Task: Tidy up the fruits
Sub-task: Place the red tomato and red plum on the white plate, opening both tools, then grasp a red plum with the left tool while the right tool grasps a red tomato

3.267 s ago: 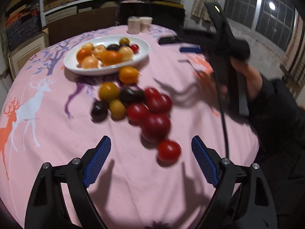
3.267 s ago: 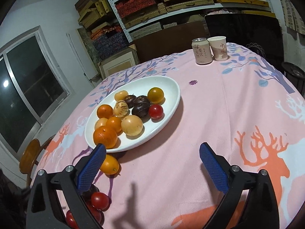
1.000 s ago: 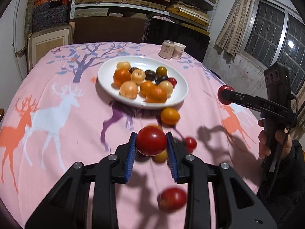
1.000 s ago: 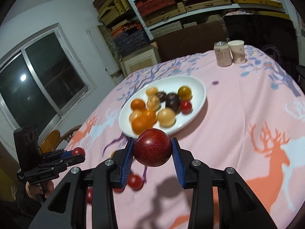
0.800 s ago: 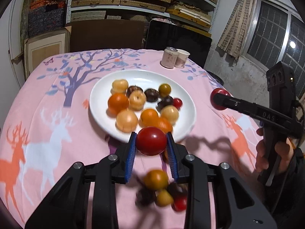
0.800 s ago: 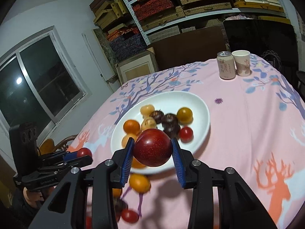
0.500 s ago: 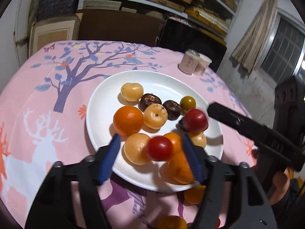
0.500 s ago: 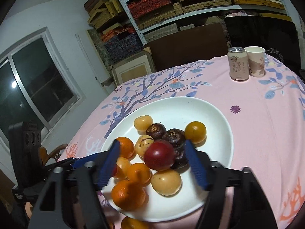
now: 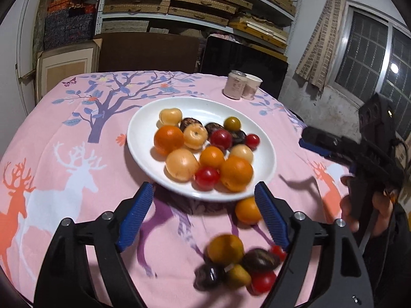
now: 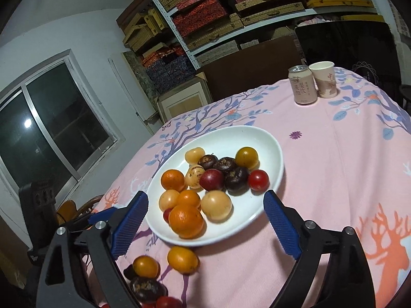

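A white oval plate (image 9: 143,138) (image 10: 267,143) on the pink tablecloth holds several oranges, yellow, dark and red fruits. A red tomato (image 9: 207,177) lies at its near edge and a dark red plum (image 10: 211,179) near its middle. Loose fruits lie on the cloth before the plate: an orange (image 9: 247,211) (image 10: 182,259), a yellow one (image 9: 225,249), dark ones (image 9: 259,259) and a small red one (image 9: 263,281). My left gripper (image 9: 205,215) is open and empty just short of the plate. My right gripper (image 10: 208,225) is open and empty over the plate's near rim.
A drink can (image 9: 234,84) (image 10: 302,84) and a paper cup (image 10: 324,79) stand at the table's far side. The right gripper also shows at the right of the left wrist view (image 9: 334,146). Shelves with boxes fill the back wall. A chair (image 10: 77,210) stands at the left.
Both grippers have opened and let go: the tomato and the plum now lie on the plate. Both grippers have drawn back from the plate.
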The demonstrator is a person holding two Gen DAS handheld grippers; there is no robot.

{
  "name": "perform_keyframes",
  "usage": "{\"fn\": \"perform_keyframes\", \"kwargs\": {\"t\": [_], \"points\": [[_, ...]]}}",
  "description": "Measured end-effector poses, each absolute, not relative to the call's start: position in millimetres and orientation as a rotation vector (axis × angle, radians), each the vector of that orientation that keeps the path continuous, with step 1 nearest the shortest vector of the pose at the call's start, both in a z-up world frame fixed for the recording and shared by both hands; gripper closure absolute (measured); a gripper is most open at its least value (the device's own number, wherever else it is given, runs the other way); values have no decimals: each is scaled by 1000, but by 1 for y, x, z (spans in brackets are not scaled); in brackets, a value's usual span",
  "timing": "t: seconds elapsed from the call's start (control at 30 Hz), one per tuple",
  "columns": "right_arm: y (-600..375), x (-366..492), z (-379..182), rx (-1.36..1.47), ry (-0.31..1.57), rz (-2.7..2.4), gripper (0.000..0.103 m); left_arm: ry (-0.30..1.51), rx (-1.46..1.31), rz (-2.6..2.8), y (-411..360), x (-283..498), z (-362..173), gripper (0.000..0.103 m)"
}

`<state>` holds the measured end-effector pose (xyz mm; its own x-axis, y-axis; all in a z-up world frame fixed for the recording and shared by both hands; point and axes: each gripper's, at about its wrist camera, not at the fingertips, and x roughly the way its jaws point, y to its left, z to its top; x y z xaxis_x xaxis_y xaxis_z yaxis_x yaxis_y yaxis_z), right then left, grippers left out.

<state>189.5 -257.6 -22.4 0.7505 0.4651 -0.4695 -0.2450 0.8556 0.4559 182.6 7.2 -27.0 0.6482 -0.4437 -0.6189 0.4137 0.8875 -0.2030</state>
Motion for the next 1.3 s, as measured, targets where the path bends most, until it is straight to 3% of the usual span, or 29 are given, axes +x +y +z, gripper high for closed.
{"fn": "perform_keyframes", "kwargs": {"t": [0.13,0.43,0.47,0.6,0.7,0.93,0.97,1.0,1.03,1.07,1.17,1.3], "points": [[-267,172,-26,405,615,417,6,747,50,-542,0,132,-30,19],[-274,160,-42,418,664,413,6,820,183,-516,-1,40,-63,19],[-274,159,-42,414,662,413,6,825,192,-483,-2,40,-68,21],[-273,159,-45,398,671,400,6,881,153,-474,-2,47,-85,51],[-271,159,-47,396,683,429,6,854,170,-489,-9,45,-87,62],[-217,151,-63,134,874,659,7,850,60,-508,0,51,-89,63],[-210,147,-62,83,867,664,10,852,62,-505,-1,51,-89,63],[-202,140,-63,18,860,670,25,851,61,-502,-1,51,-89,63],[-196,137,-65,-28,862,669,55,853,55,-501,0,52,-89,63],[-190,135,-70,-66,888,671,68,855,50,-503,0,53,-89,63],[-183,131,-69,-100,874,697,67,856,50,-506,1,53,-89,63],[-174,127,-73,-163,873,690,54,856,58,-508,1,53,-89,63]]}}
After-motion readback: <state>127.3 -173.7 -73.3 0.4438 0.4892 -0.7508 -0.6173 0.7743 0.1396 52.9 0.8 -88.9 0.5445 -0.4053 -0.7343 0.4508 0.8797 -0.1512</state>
